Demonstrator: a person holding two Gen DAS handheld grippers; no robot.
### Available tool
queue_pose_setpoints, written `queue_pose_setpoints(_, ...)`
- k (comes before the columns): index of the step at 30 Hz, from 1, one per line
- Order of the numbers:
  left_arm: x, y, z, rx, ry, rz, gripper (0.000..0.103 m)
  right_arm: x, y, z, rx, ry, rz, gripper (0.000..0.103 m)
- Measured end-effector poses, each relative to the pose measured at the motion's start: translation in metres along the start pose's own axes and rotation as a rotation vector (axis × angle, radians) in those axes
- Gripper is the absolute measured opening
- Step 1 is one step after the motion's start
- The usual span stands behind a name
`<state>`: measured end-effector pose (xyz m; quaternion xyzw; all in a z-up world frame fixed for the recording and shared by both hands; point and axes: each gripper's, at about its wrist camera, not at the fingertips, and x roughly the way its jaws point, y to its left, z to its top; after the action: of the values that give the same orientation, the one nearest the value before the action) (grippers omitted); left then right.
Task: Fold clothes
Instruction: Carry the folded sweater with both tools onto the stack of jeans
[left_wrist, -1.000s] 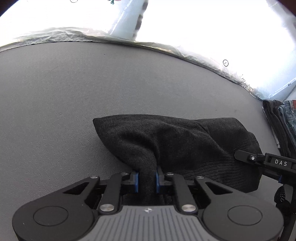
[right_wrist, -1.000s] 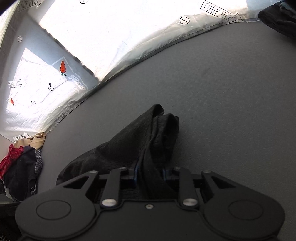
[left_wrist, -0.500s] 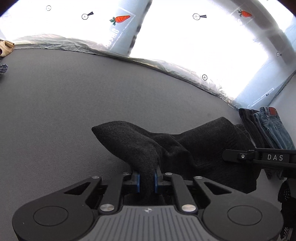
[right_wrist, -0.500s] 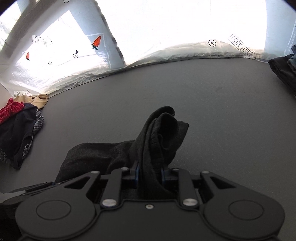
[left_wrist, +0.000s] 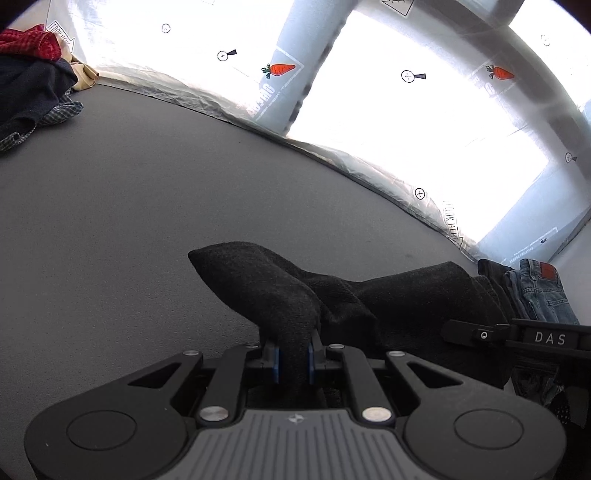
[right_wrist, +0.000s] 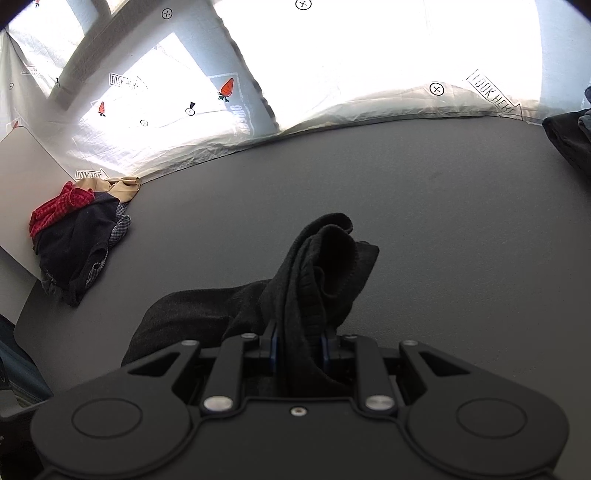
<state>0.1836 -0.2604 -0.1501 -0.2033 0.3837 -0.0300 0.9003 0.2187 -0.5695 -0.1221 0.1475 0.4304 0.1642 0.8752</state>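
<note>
1. The step in hand looked like a carry in mid-fold: both tools gripped the black knitted garment (left_wrist: 406, 295) and held two bunched parts of it above the dark grey table (left_wrist: 129, 221).
2. The left tool (left_wrist: 293, 363) had its blue-padded jaws nearly closed, pinching a thick fold of the fabric at lower centre of its frame.
3. The right tool (right_wrist: 297, 350) was likewise clamped on a ribbed, doubled-over edge of the garment (right_wrist: 321, 266), which stood up from the jaws in a rumpled peak.
4. The rest of the cloth trailed low between the tools, sagging toward the table; whether it touched could not be told.
5. The next move probably called for bringing the held parts over and laying them down flat and even.
6. A pile of red, navy and checked clothes (right_wrist: 74, 236) lay at left of the right view, and folded blue jeans (left_wrist: 539, 291) at right of the left view.
</note>
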Motion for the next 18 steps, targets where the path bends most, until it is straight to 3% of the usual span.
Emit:
queue_pose_setpoints(4,-0.006,-0.056,-0.010,0.042,-0.027,-0.011,0.013,-0.039,-0.048,-0.001,0.069,-0.064,0.037,0.021)
queue_pose_setpoints(8,-0.006,-0.118,-0.012,0.152,-0.046,-0.047,0.013,-0.079,-0.104,-0.007,0.213,-0.176,0.065,0.021)
queue_pose_setpoints(13,0.000,-0.203,-0.005,0.316,-0.066,-0.147,0.013,-0.128,-0.164,-0.012,0.380,-0.345,0.053,0.021)
queue_pose_setpoints(18,0.019,-0.294,0.019,0.489,-0.061,-0.290,0.013,-0.182,-0.205,0.000,0.418,-0.521,-0.021,0.021)
